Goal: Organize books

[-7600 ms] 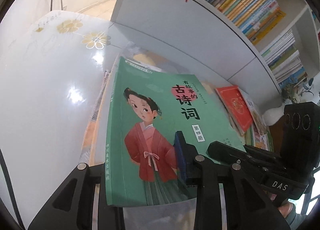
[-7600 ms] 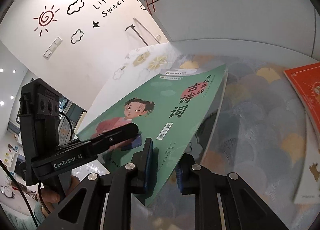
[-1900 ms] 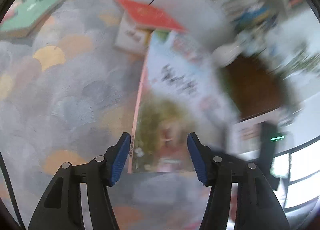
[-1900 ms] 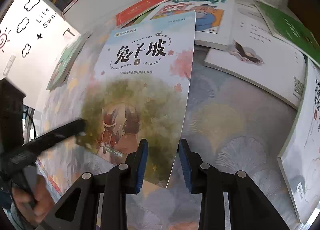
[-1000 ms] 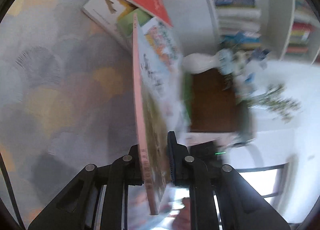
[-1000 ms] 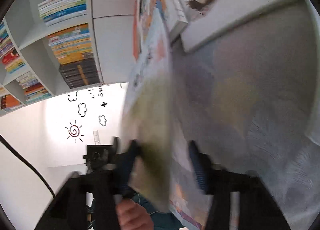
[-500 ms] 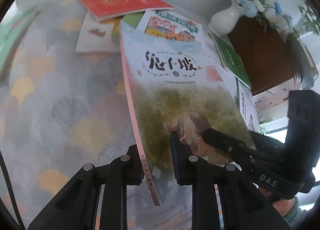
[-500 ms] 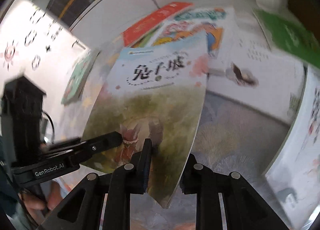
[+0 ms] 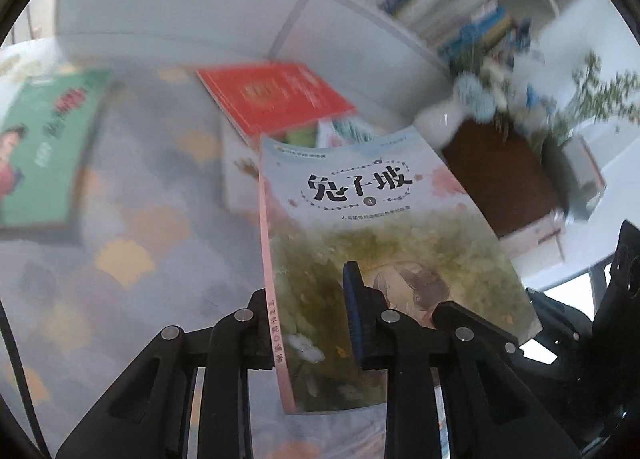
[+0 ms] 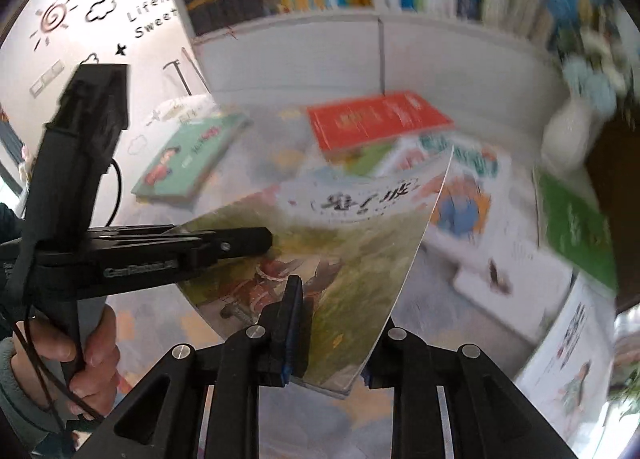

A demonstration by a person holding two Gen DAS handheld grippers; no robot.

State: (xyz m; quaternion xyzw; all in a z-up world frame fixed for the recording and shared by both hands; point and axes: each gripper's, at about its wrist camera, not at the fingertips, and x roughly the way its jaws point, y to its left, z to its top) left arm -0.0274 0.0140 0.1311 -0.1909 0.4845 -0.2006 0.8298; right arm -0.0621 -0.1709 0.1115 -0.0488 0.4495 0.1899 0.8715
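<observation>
In the left wrist view the left gripper (image 9: 312, 311) clamps the near spine edge of the rabbit book (image 9: 372, 219), held above the patterned tablecloth (image 9: 120, 259), while in the right wrist view the right gripper (image 10: 336, 335) pinches its opposite near corner.
</observation>
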